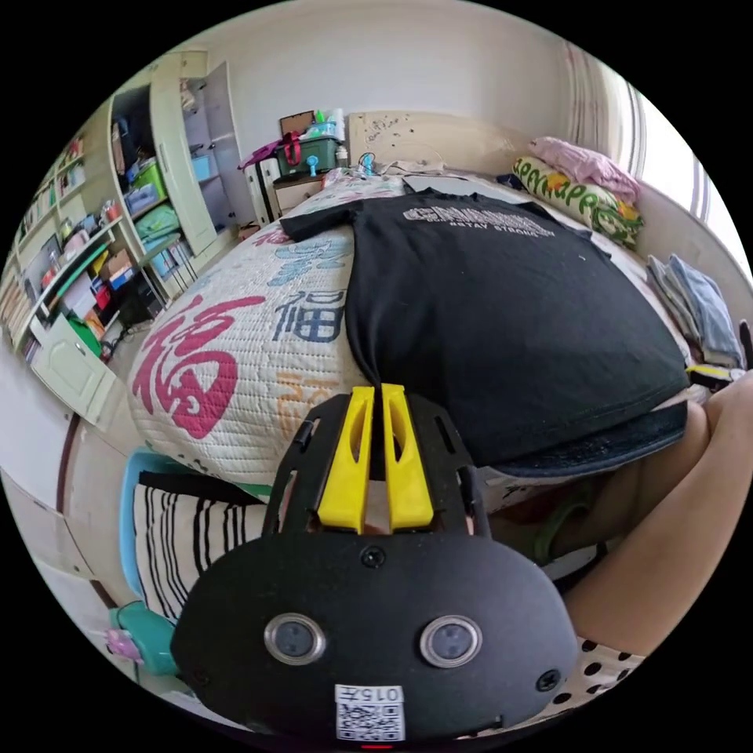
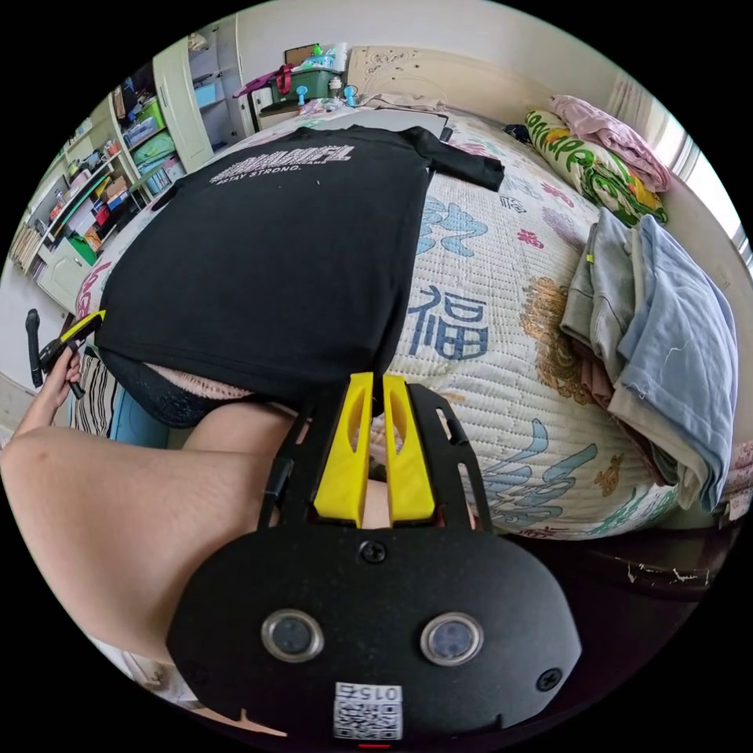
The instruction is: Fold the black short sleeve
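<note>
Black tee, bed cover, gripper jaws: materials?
Black tee: looks like soft matte knit, probably cotton jersey; it drapes limply, with a stitched hem and a light chest print.
Bed cover: quilted fabric, going by the fine stitched grid and the printed characters.
Left gripper and right gripper: yellow jaws look like smooth moulded plastic with slots, on a matte black body.

a quilted bedspread [image 2: 502, 314] printed with large characters covered the bed. at its far end stood a pale headboard [image 2: 439, 70], with a green floral pillow [image 2: 588, 165] near it. folded clothes [image 2: 667, 329] lay stacked along the bedspread's edge. cluttered shelves [image 1: 78, 259] stood beside the bed.
</note>
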